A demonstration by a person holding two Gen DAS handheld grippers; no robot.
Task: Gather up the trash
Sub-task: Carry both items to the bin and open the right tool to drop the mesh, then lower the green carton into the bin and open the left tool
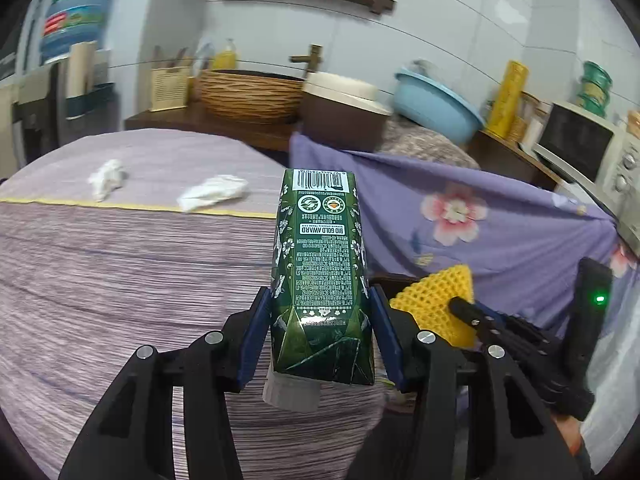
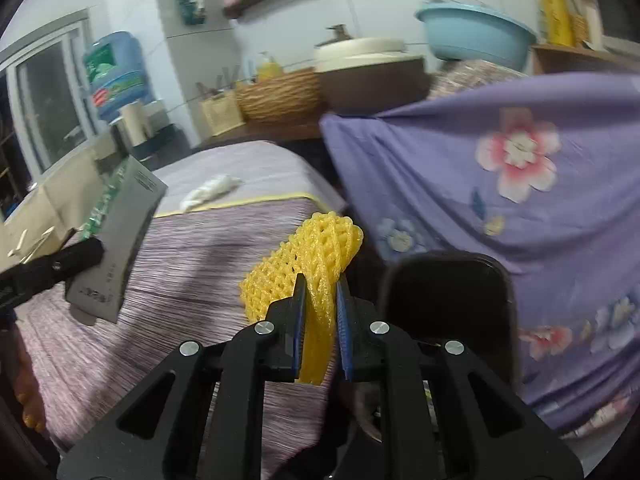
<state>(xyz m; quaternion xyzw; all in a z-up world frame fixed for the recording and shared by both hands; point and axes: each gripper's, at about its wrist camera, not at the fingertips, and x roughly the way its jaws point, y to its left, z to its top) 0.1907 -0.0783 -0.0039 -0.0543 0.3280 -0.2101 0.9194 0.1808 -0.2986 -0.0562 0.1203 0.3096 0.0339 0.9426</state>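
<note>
My left gripper (image 1: 320, 300) is shut on a dark green drink carton (image 1: 320, 264), which stands upside down between its blue pads above the striped purple tablecloth (image 1: 120, 280). My right gripper (image 2: 322, 284) is shut on a yellow foam fruit net (image 2: 316, 248). The net (image 1: 436, 304) and the right gripper's fingers (image 1: 472, 312) show at the lower right of the left wrist view. The carton (image 2: 120, 232) shows at the left of the right wrist view. Two crumpled white tissues (image 1: 106, 178) (image 1: 212, 196) lie on the far part of the table; one tissue (image 2: 210, 192) appears in the right wrist view.
A purple flowered cloth (image 1: 480, 220) drapes over something to the right of the table. Behind stand a wicker basket (image 1: 248, 96), a blue basin (image 1: 436, 108), a microwave (image 1: 588, 152) and a water jug (image 1: 76, 12). A black bin-like rim (image 2: 448, 280) sits below the right gripper. A bare foot (image 2: 28, 392) is at the lower left.
</note>
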